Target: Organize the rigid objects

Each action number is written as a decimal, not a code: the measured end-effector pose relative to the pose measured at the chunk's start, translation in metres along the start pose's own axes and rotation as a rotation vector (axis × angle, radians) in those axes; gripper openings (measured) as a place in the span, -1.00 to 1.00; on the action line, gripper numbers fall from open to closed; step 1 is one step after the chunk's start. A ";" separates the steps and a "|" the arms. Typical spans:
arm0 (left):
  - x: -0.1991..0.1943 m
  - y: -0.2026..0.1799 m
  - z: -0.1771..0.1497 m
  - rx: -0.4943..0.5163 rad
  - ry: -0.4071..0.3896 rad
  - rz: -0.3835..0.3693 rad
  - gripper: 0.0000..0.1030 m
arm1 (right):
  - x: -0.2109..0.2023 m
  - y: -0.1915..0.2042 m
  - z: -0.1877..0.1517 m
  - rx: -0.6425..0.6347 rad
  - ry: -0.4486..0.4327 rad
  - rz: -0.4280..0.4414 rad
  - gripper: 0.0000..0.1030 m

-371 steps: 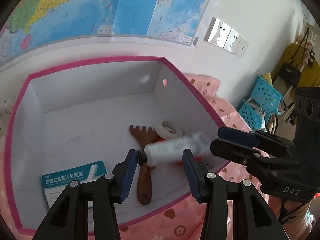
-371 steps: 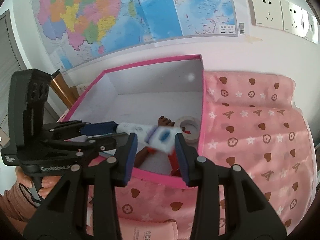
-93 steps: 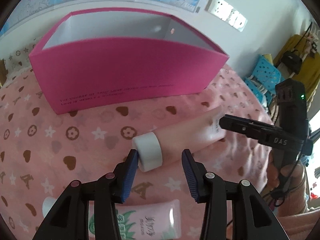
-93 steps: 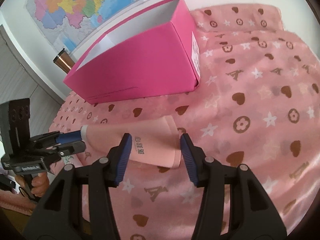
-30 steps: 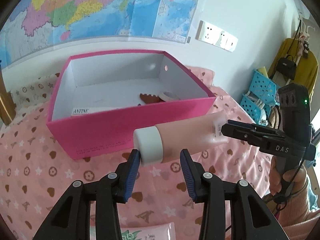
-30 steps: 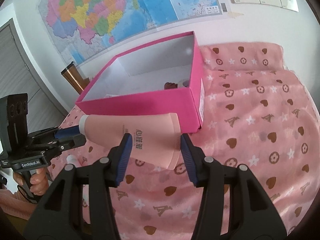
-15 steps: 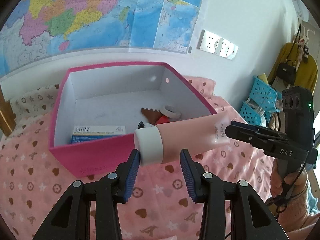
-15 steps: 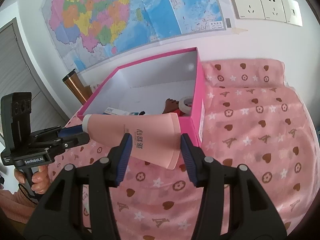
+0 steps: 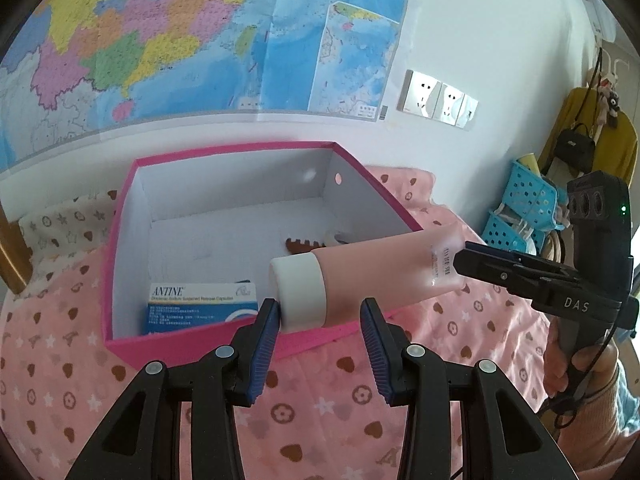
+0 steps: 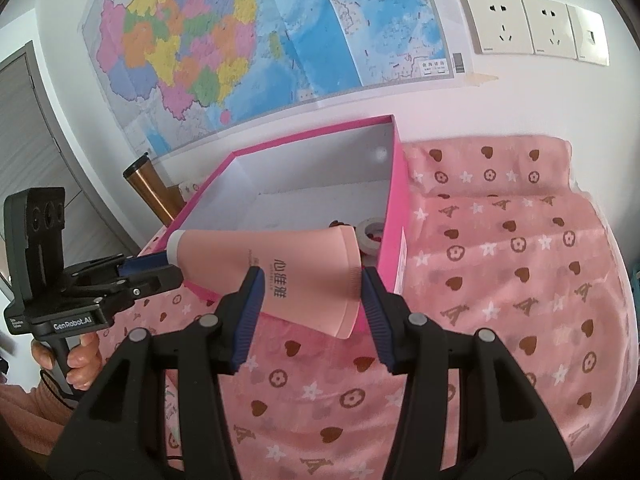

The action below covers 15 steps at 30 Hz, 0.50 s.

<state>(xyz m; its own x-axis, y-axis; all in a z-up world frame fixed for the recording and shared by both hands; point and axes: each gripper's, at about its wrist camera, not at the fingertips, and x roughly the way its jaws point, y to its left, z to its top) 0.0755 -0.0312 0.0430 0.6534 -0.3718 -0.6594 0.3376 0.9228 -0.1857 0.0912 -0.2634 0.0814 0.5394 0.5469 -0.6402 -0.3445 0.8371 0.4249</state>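
Left wrist view: I am carrying the pink tube [image 9: 380, 272] across the middle of the frame, lying roughly level in the air over the near wall of the pink box [image 9: 240, 148]. Its white cap is sitting between the tips of the left tool [image 9: 318, 308], whose jaws are opening. The cap is touching the left-hand pad and a gap shows at the other, so I cannot tell whether that tool is truly pinching. At right, the right tool [image 9: 472, 258] is gripping the tube's flat end. Inside the box a blue-and-white medicine carton [image 9: 200, 308] is lying at lower left and a brown comb [image 9: 304, 245] further back.

Right wrist view: the right tool [image 10: 310, 288] is pinching the tube's [image 10: 288, 256] wide crimped end, both pads pressing its sides. At left, the left tool [image 10: 160, 270] is meeting the cap. A tape roll [image 10: 370, 236] is lying in the box's right corner.

I judge this to be the carry-in step. Next I am aiming for the bare floor between carton and comb, lowering both ends together before letting go.
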 end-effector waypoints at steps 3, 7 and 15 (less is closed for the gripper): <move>0.002 0.001 0.003 -0.001 -0.003 0.005 -0.15 | 0.002 -0.001 0.003 -0.001 0.000 0.006 0.02; 0.003 0.003 0.007 -0.002 -0.006 0.006 -0.15 | 0.005 -0.002 0.007 -0.002 0.000 0.002 0.02; 0.007 0.006 0.013 -0.001 -0.006 0.014 -0.15 | 0.010 -0.004 0.015 -0.007 -0.002 0.000 0.02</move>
<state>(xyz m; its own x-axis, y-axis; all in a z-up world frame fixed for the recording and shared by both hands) 0.0914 -0.0302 0.0468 0.6623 -0.3591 -0.6576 0.3277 0.9281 -0.1767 0.1099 -0.2614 0.0831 0.5411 0.5468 -0.6389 -0.3495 0.8372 0.4206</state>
